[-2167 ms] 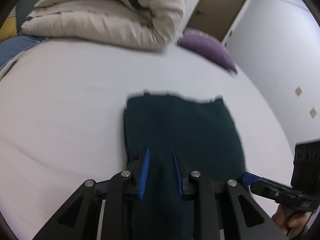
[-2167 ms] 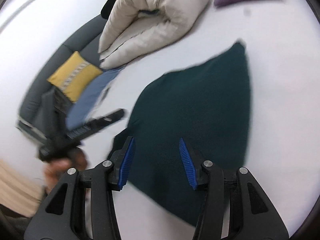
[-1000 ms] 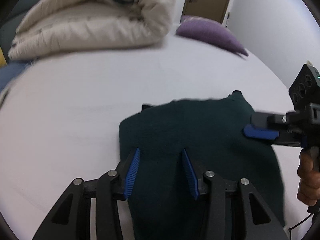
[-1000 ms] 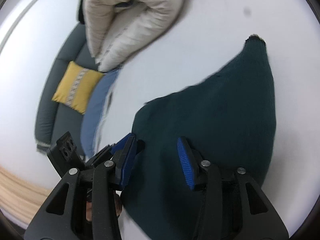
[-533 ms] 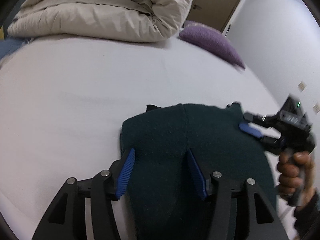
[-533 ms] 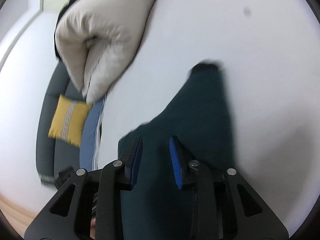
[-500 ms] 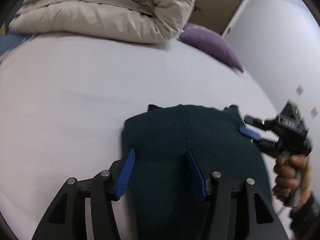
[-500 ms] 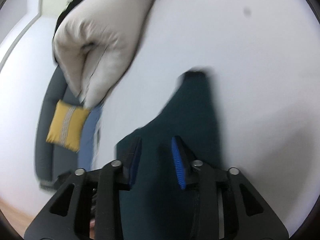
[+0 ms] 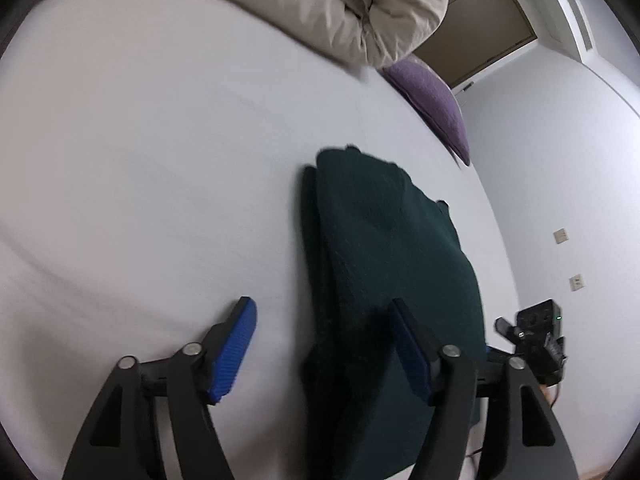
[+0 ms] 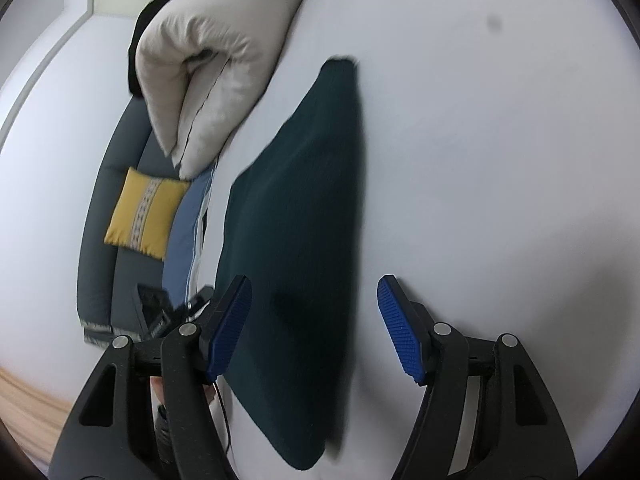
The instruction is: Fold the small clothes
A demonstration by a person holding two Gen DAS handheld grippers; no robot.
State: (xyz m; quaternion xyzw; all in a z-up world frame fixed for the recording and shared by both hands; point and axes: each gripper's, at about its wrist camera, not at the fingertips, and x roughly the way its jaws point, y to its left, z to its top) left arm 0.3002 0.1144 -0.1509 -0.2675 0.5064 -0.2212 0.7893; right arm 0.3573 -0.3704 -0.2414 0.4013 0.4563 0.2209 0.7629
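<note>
A dark green knitted garment [image 9: 392, 264] lies folded into a narrow strip on the white bed sheet [image 9: 160, 160]. It also shows in the right wrist view [image 10: 304, 216]. My left gripper [image 9: 324, 350] is open and empty, just above the near left edge of the garment. My right gripper [image 10: 314, 322] is open and empty, over the garment's near right edge. The right gripper's body shows at the lower right of the left wrist view [image 9: 536, 340].
A rolled beige duvet [image 9: 340, 4] and a purple cushion [image 9: 432, 100] lie at the far side of the bed. A grey sofa with a yellow cushion [image 10: 144, 212] and a blue cloth [image 10: 184, 236] stand left of the bed.
The garment has gone from a wide flat shape to a narrower folded strip. Both grippers were closing on it, then opened wide and drew back from the cloth.
</note>
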